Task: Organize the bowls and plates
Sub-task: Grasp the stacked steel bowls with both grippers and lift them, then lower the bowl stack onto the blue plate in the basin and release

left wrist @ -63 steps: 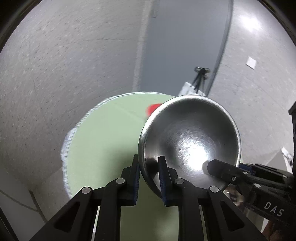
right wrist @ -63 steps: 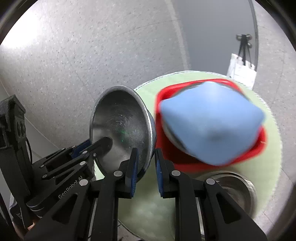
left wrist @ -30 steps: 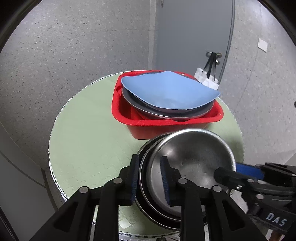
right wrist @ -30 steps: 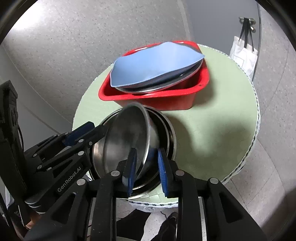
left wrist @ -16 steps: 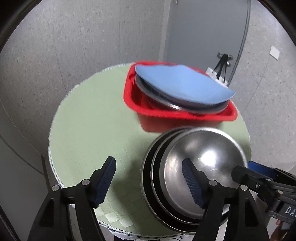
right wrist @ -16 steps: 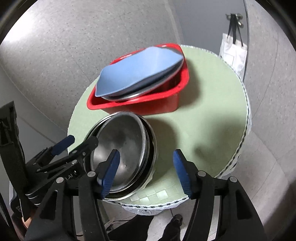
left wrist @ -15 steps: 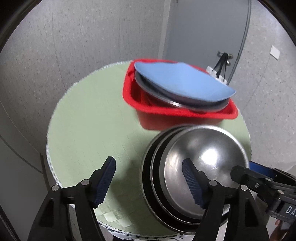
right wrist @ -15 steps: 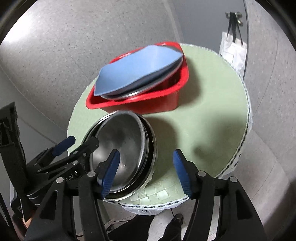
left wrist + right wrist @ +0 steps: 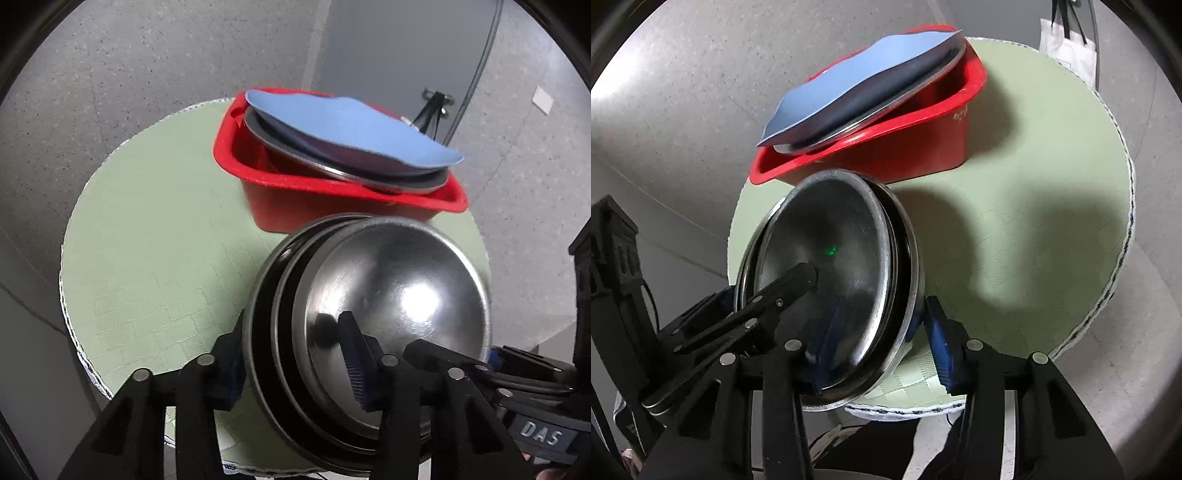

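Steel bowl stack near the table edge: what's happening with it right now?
A person works a hand-held gripper in each hand around the nested steel bowls on the round green table. The left hand-held gripper and the right hand-held gripper each straddle the stack's rim from opposite sides, jaws closing; no firm grip shows. Behind, a red tub holds metal plates under a blue plate.

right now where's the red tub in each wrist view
Left wrist view: the red tub sits upper centre, just beyond the stack of steel bowls.
Right wrist view: the red tub sits upper centre, tilted in the picture, behind the same stack.
Shared landmark: the blue sheet lying over the dishes in the tub.
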`<act>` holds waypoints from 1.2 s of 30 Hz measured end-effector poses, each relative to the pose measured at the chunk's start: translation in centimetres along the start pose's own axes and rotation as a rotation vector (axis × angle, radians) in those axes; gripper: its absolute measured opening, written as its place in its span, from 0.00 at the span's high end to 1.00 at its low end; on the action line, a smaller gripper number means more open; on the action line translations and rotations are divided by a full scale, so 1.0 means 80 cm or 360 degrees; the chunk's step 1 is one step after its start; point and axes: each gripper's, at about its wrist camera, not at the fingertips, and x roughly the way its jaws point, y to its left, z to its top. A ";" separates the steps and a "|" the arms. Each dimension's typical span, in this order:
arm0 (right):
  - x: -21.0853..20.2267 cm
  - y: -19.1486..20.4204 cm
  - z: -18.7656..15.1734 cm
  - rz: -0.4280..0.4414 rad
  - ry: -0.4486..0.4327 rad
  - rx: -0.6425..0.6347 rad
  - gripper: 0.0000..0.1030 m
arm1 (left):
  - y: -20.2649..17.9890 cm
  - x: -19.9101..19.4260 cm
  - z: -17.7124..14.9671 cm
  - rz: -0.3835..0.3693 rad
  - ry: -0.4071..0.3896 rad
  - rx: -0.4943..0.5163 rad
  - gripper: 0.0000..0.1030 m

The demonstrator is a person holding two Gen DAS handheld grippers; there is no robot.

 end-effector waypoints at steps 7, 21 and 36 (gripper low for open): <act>-0.038 0.021 -0.009 -0.0009 -0.0102 -0.0070 0.62 | -0.009 -0.046 -0.003 -0.0015 -0.0145 0.0011 0.63; -0.134 0.066 0.046 0.0006 -0.0358 -0.0142 0.62 | -0.019 -0.138 0.049 -0.0082 -0.0373 0.0049 0.63; -0.067 0.070 0.185 -0.0129 -0.0376 0.0007 0.62 | 0.018 0.003 0.213 -0.0151 -0.0244 0.0193 0.63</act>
